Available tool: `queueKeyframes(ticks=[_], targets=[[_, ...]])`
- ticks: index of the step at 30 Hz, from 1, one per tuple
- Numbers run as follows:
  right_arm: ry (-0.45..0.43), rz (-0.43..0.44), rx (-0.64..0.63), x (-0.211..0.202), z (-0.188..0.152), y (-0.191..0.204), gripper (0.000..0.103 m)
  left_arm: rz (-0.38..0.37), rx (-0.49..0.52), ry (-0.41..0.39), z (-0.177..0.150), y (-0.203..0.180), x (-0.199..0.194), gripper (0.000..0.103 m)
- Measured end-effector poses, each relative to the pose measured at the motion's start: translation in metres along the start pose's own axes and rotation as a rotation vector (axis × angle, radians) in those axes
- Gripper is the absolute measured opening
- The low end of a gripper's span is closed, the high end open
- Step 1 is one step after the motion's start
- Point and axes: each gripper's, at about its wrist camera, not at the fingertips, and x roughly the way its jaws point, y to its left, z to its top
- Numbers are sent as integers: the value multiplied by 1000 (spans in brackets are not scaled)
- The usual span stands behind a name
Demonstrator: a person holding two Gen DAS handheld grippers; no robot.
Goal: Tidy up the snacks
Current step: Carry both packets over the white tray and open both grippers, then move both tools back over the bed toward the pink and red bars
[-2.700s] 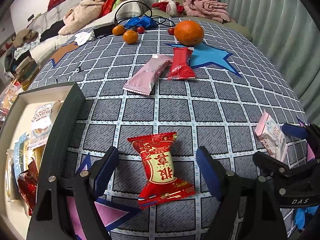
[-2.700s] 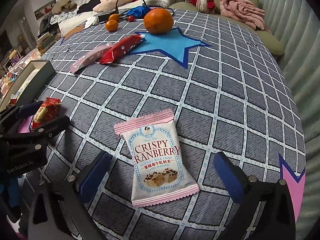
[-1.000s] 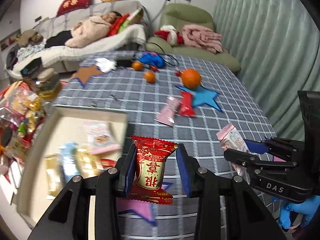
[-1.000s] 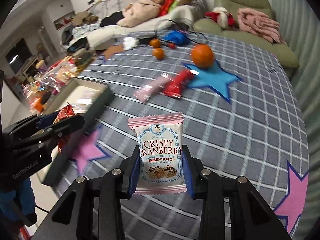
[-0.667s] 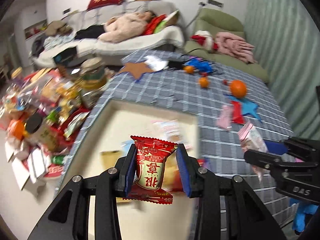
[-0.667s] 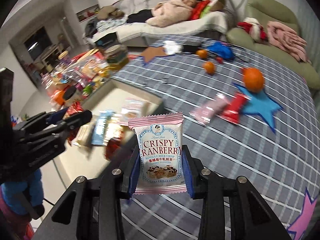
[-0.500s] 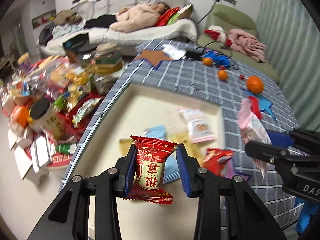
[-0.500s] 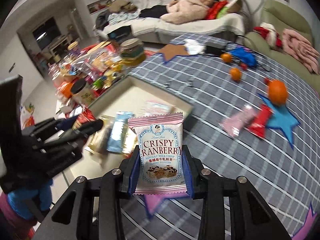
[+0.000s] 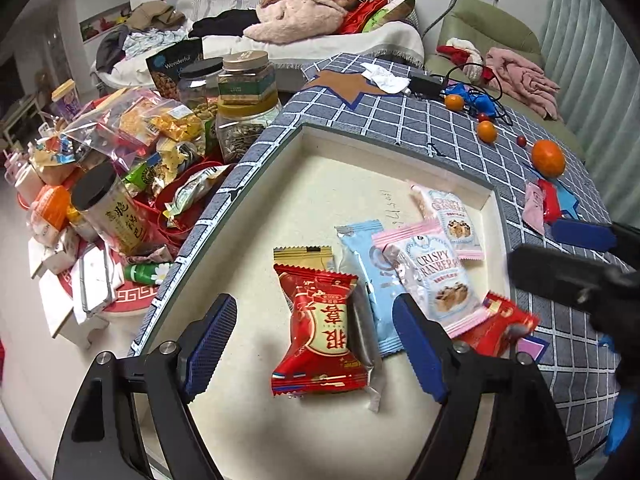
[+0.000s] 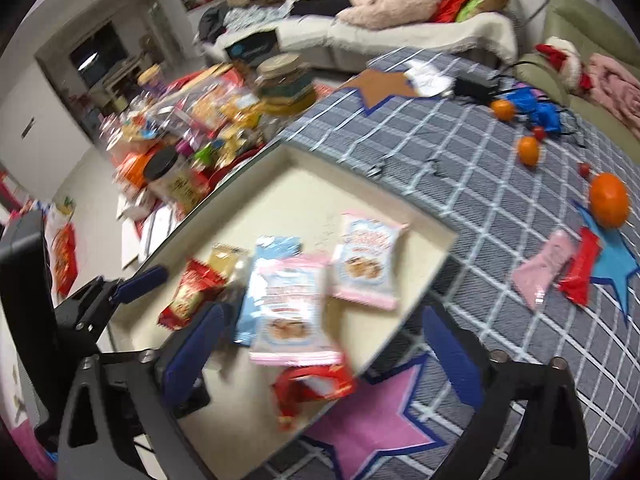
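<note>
In the cream tray (image 9: 280, 208), both snacks are lying flat now. The left gripper (image 9: 316, 344) hangs over the tray's near end with its fingers (image 9: 210, 338) wide apart, and the red candy (image 9: 322, 334) sits loose between them, partly on top of a gold pack (image 9: 303, 255) and a clear wrapper edge. Nothing is pinched.

Right gripper (image 10: 320, 348) is spread open too, hovering over the tray's right corner. The cranberry pack (image 10: 290, 312) looks blurry from that camera, so I can't tell if it's fully settled, but no finger touches it. In the left view that same cranberry pack (image 9: 430, 280) lies across a light blue pack (image 9: 370, 280), with a second cranberry pack (image 9: 450, 218) just behind it, further into the tray, and a red wrapper (image 9: 498, 322) poking out at the tray's right rim.

Outside the tray, on the checked cloth (image 9: 460, 128) to its right: a pink bar (image 9: 532, 208) touching a red bar (image 9: 550, 200), then an orange (image 9: 548, 158) beyond them. Jars and bags (image 9: 160, 128) are piled left of the tray.
</note>
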Motion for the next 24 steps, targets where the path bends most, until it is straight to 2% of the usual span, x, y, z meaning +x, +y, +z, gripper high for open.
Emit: queueKeyframes(ticks=[3, 5, 9, 12, 14, 18, 24], targets=[[-24, -23, 52, -15, -8, -28, 101, -17, 3, -11, 5, -13, -10, 83], [-37, -43, 86, -23, -14, -47, 101, -55, 19, -27, 8, -29, -20, 83], [-47, -94, 194, -42, -39, -107, 101, -155, 114, -42, 13, -84, -39, 83], [-50, -190, 272, -56, -66, -157, 102, -215, 203, -32, 9, -137, -38, 87], [-39, -285, 320, -63, -85, -188, 102, -211, 255, -34, 2, -182, -28, 87], [-37, -411, 429, -76, -128, -245, 102, -196, 302, -35, -8, -256, 7, 87], [-60, -494, 476, -76, -154, -288, 102, -123, 348, -44, -1, -337, 67, 87]])
